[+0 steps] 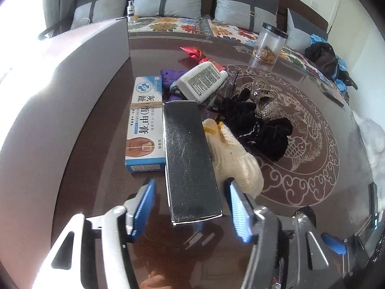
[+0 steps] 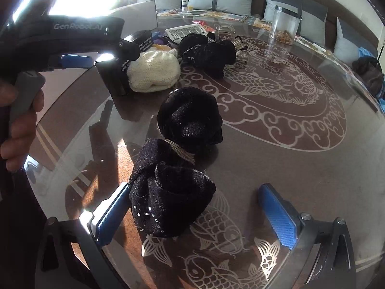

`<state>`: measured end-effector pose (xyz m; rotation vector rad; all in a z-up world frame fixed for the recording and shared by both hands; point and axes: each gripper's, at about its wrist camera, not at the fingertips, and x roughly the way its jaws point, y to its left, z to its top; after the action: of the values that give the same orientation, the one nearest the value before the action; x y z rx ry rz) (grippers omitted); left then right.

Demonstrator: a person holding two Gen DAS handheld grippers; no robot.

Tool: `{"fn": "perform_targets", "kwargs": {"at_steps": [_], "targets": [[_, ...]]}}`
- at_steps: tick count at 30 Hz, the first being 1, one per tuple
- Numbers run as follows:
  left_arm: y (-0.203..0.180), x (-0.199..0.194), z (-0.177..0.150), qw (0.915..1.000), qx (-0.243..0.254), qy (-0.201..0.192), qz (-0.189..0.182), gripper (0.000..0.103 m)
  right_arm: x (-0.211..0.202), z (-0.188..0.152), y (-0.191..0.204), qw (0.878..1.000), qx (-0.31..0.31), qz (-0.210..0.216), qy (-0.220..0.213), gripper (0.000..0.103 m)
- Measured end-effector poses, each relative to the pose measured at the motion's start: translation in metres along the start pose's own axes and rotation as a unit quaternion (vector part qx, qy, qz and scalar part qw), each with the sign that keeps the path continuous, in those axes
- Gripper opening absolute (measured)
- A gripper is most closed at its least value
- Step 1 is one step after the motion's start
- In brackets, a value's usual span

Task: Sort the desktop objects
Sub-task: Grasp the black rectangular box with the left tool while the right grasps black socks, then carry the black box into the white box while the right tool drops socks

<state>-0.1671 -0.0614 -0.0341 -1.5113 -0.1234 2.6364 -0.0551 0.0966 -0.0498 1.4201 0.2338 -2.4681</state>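
The long dark box (image 1: pixel 190 159) lay on the glass table (image 1: pixel 312 192) near its left edge, between a blue-and-white medicine carton (image 1: pixel 145 125) and a cream knitted piece (image 1: pixel 233 154), touching both. It looked stiff, light and glossy, so probably a little slippery; across its narrow width at the near end seemed the best place to pinch. The left gripper (image 1: pixel 190 207) sat tilted steeply down over that near end, its blue pads either side of the box with a gap showing on each, so it was partly open and gripping nothing. In the right wrist view a hand (image 2: pixel 19 110) held its handle from the left.

The right gripper (image 2: pixel 197 214) pointed steeply down near the front edge, jaws wide. A black sequinned fabric bow (image 2: pixel 178 166) lay between them, touching the left pad and clear of the right: soft, light, easily squashed, best taken across one lobe
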Motion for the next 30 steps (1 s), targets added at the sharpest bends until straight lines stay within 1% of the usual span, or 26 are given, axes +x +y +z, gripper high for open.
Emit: {"fn": "perform_targets", "kwargs": {"at_steps": [2,6,7,8,9,10,11,13,15,18,19,22,25,27,28,30], "targets": [[0.000,-0.004,-0.002,0.9999,0.007,-0.013,0.008,0.037,-0.003,0.001,-0.006,1.000,0.019,0.015,0.008,0.103],[0.012,-0.021,-0.015,0.9997,-0.007,-0.025,-0.004,0.035,-0.009,0.007,-0.009,0.998,0.047,0.034,-0.003,0.103],[0.015,-0.026,-0.020,0.9996,-0.007,-0.026,-0.008,0.035,-0.009,0.009,-0.007,0.998,0.047,0.038,-0.008,0.102],[0.017,-0.033,-0.025,0.9995,-0.006,-0.027,-0.012,0.035,-0.008,0.010,-0.004,0.998,0.042,0.041,-0.012,0.097],[0.020,-0.039,-0.030,0.9995,-0.006,-0.028,-0.017,0.035,-0.006,0.012,0.000,0.998,0.035,0.043,-0.012,0.065],[0.023,-0.045,-0.034,0.9993,-0.006,-0.028,-0.023,0.035,-0.005,0.013,0.003,0.999,0.026,0.028,-0.010,0.044],[0.027,-0.051,-0.039,0.9991,-0.010,-0.028,-0.029,0.035,-0.007,0.014,0.002,0.999,0.025,0.027,-0.011,0.034],[0.037,-0.056,-0.047,0.9985,-0.022,-0.021,-0.044,0.035,-0.009,0.015,-0.004,0.998,0.047,0.041,-0.008,0.034],[0.045,-0.058,-0.054,0.9976,-0.034,-0.018,-0.057,0.035,-0.016,0.015,-0.007,0.998,0.045,0.033,-0.013,0.034],[0.055,-0.046,-0.067,0.9967,-0.046,0.016,-0.064,0.037,-0.027,0.014,-0.008,0.999,0.041,0.029,-0.012,0.034],[0.058,-0.044,-0.070,0.9964,-0.049,0.018,-0.067,0.037,-0.030,0.014,-0.008,0.999,0.039,0.028,-0.012,0.034],[0.062,-0.043,-0.073,0.9955,-0.058,0.017,-0.073,0.038,-0.039,0.011,-0.004,0.999,0.033,0.025,-0.014,0.034],[0.059,-0.044,-0.065,0.9964,-0.050,0.008,-0.067,0.038,-0.044,0.009,0.000,0.999,0.033,0.025,-0.015,0.034],[0.056,-0.040,-0.057,0.9967,-0.043,0.006,-0.069,0.033,-0.046,0.007,0.004,0.999,0.034,0.025,-0.014,0.034],[0.056,-0.040,-0.054,0.9969,-0.041,0.005,-0.066,0.033,-0.046,0.006,0.005,0.999,0.035,0.025,-0.013,0.034],[0.056,-0.048,-0.051,0.9975,-0.039,-0.010,-0.058,0.032,-0.050,0.005,0.008,0.999,0.036,0.025,-0.013,0.034]]}}
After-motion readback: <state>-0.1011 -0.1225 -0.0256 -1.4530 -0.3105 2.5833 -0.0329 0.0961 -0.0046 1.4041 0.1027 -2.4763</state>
